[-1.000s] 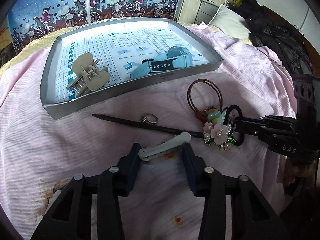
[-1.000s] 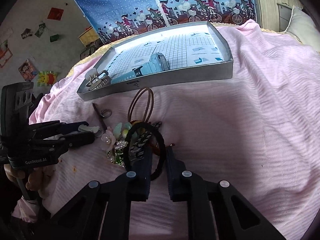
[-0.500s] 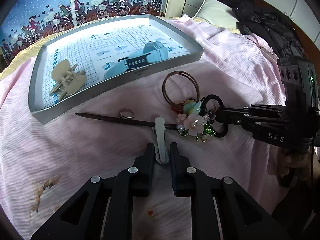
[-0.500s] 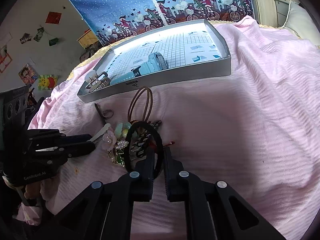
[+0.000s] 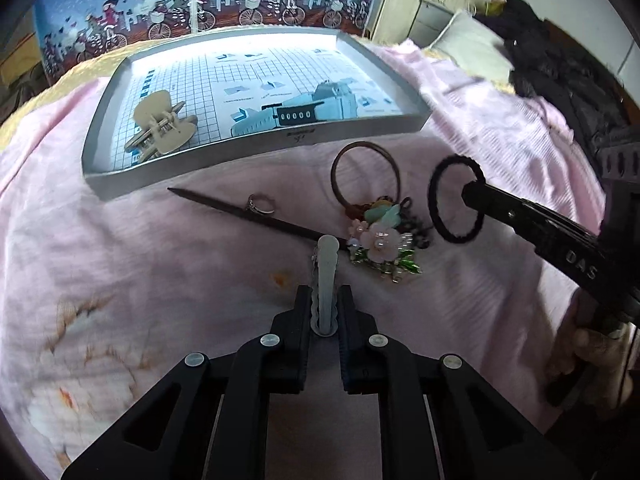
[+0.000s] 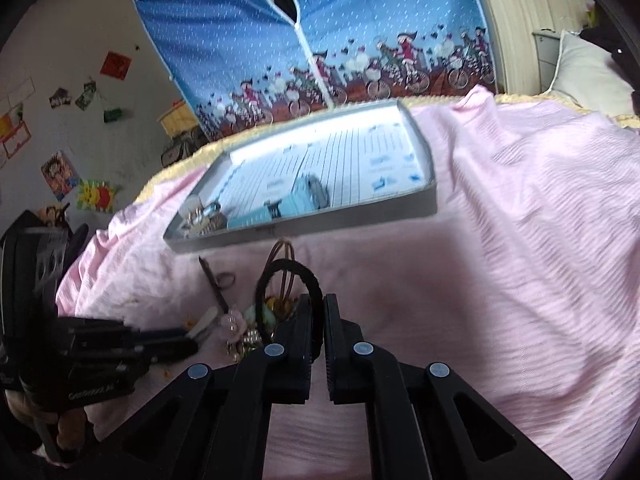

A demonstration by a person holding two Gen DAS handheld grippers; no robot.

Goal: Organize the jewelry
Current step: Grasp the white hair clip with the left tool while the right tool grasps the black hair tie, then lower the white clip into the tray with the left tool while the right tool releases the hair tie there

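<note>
My left gripper point(image 5: 325, 304) is shut on a pale white hair clip point(image 5: 326, 268) that sticks forward from its jaws. My right gripper point(image 6: 318, 316) is shut on a black hair tie point(image 6: 280, 276), lifted off the pink blanket; in the left wrist view the black hair tie point(image 5: 436, 200) hangs from that gripper's tips. On the blanket lie a dark hair stick point(image 5: 240, 212), a silver ring point(image 5: 261, 204), a brown hair tie point(image 5: 366, 174) and a flower hairpiece point(image 5: 380, 246). The grey tray point(image 5: 256, 152) beyond holds a beige claw clip point(image 5: 162, 126).
The tray point(image 6: 304, 228) has a printed grid liner with a light blue picture point(image 5: 296, 112). A blue patterned curtain point(image 6: 312, 40) hangs behind it. Dark clothes point(image 5: 560, 68) and a pillow point(image 5: 468, 40) lie at the far right. A hand point(image 5: 592, 352) grips the right tool.
The right gripper has lifted the black hair tie up and away from the flower pile. The left gripper closed on the white clip, turning it to point forward, and still holds it.
</note>
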